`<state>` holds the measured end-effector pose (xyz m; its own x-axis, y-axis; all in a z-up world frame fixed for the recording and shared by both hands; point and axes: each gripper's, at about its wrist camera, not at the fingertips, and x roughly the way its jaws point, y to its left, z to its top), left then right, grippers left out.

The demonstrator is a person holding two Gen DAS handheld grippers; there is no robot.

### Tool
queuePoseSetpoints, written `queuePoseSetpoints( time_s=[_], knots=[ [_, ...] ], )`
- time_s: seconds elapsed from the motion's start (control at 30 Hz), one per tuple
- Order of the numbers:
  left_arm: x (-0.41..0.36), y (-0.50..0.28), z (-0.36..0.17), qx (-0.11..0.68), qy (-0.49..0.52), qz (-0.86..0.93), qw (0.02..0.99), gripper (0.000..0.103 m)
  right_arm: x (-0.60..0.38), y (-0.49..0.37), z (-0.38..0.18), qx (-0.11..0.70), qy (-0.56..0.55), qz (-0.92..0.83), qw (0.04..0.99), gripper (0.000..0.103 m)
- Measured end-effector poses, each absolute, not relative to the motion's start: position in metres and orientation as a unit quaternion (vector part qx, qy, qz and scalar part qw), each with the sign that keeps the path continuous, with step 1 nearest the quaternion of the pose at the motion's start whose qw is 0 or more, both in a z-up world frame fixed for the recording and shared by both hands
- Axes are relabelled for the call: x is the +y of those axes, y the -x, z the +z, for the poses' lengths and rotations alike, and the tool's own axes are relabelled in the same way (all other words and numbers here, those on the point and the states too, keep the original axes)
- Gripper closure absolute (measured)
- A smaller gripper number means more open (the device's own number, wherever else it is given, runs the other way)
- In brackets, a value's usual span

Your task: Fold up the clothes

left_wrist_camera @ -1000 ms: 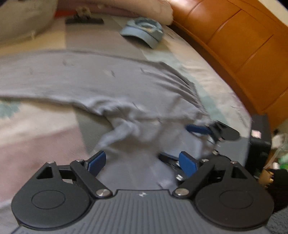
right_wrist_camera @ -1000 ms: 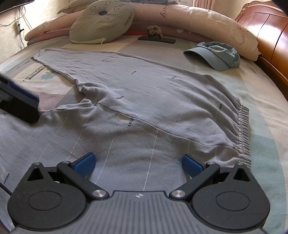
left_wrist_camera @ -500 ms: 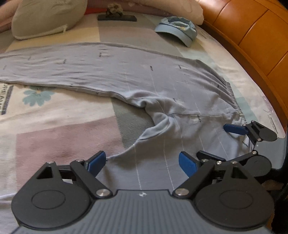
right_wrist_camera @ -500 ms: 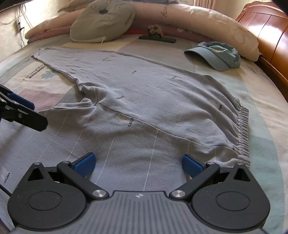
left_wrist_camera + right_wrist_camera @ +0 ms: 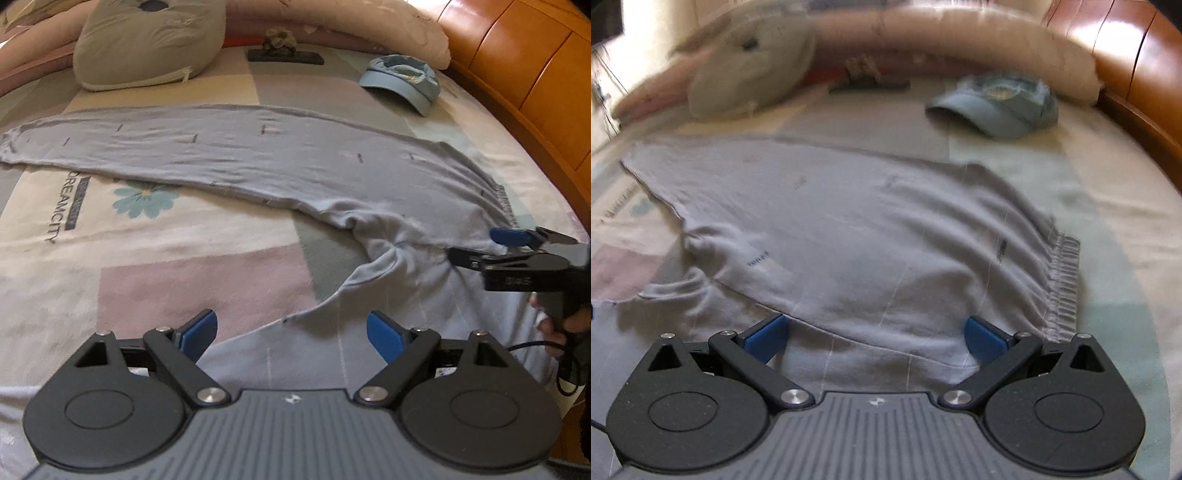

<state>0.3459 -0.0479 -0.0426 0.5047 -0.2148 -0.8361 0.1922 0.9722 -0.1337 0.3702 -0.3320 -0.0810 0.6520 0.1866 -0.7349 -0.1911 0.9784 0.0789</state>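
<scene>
My left wrist camera sits close above the bed (image 5: 155,266), angled down along its fingers toward the headboard side; my right wrist camera looks the same way from nearer the waistband, blurred; both share the grey trousers (image 5: 258,158), the blue cap (image 5: 402,83) and the pillow (image 5: 750,74).
</scene>
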Motion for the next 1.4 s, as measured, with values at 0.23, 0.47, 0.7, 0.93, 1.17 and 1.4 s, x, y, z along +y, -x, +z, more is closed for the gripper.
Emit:
queuePoseSetpoints(
  time_s=[0.23, 0.47, 0.7, 0.93, 1.17, 1.4],
  knots=[
    [-0.039, -0.342, -0.036, 0.472, 0.016, -0.1, 0.876, 0.015, -0.348, -0.372, -0.064, 0.377, -0.058, 0.072, 0.922, 0.0],
    [-0.037, -0.334, -0.035, 0.471, 0.011, -0.095, 0.877, 0.015, -0.353, -0.442, -0.081, 0.396, -0.045, 0.033, 0.916, 0.0],
    [-0.013, -0.324, -0.032, 0.465, 0.012, -0.06, 0.883, 0.015, -0.355, -0.467, -0.082, 0.409, 0.004, 0.027, 0.912, 0.0],
    [0.012, -0.317, -0.036, 0.47, 0.002, -0.036, 0.882, 0.015, -0.327, -0.406, -0.049, 0.416, 0.022, 0.102, 0.903, 0.0],
    [0.019, -0.319, -0.045, 0.481, 0.012, -0.053, 0.875, 0.015, -0.299, -0.309, -0.065, 0.431, 0.089, 0.175, 0.881, 0.0],
    [0.01, -0.334, -0.049, 0.479, -0.001, -0.095, 0.873, 0.015, -0.319, -0.244, -0.081, 0.442, 0.061, 0.146, 0.883, 0.0]
  ],
)
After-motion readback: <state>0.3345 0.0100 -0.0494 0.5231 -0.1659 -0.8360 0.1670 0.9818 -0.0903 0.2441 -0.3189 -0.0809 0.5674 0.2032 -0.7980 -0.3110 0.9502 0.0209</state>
